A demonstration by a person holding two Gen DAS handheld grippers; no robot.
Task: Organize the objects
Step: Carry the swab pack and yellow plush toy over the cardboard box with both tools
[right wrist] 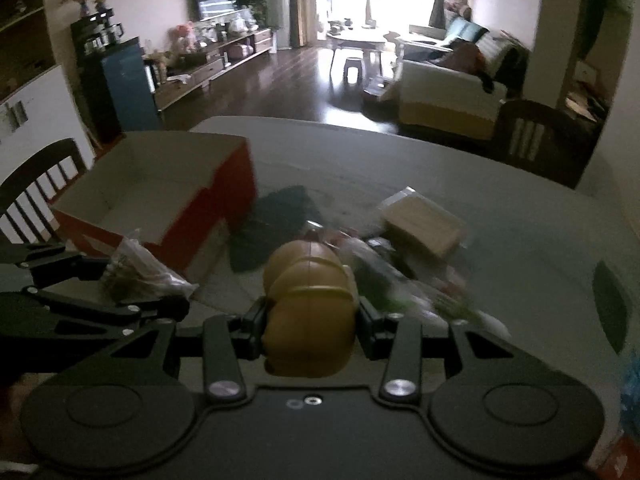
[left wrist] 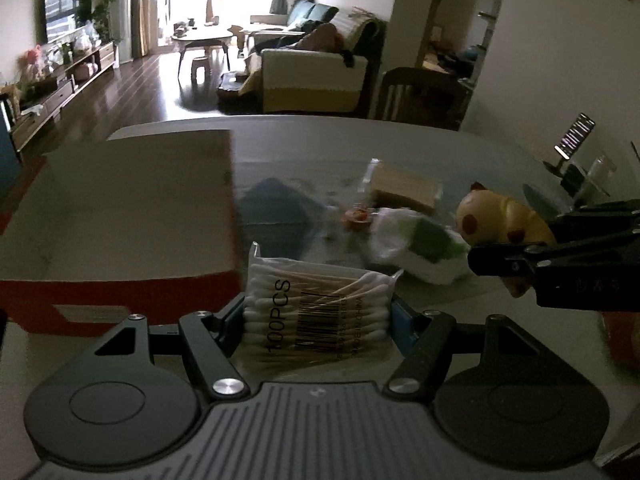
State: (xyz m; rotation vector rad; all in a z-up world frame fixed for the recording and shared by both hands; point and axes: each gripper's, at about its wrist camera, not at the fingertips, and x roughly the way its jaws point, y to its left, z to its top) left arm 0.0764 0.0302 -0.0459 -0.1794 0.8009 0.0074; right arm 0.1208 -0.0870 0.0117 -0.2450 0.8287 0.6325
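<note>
My left gripper [left wrist: 318,320] is shut on a clear bag of cotton swabs [left wrist: 316,304] marked 100PCS, held just right of the open red cardboard box [left wrist: 120,216]. My right gripper [right wrist: 310,320] is shut on a yellow toy figure [right wrist: 310,304]. In the left wrist view that toy figure [left wrist: 496,216] hangs at the right, with the right gripper's black fingers [left wrist: 520,260] across it. The right wrist view shows the swab bag [right wrist: 140,268] at the left beside the red box [right wrist: 160,196], in the left gripper's fingers [right wrist: 100,304].
On the grey table [left wrist: 320,148] lie a dark blue cloth [left wrist: 272,204], a small orange object [left wrist: 356,216], a white and green packet [left wrist: 424,244] and a tan box in clear wrap [left wrist: 404,188]. A phone on a stand [left wrist: 574,140] sits far right. Chairs [right wrist: 532,136] ring the table.
</note>
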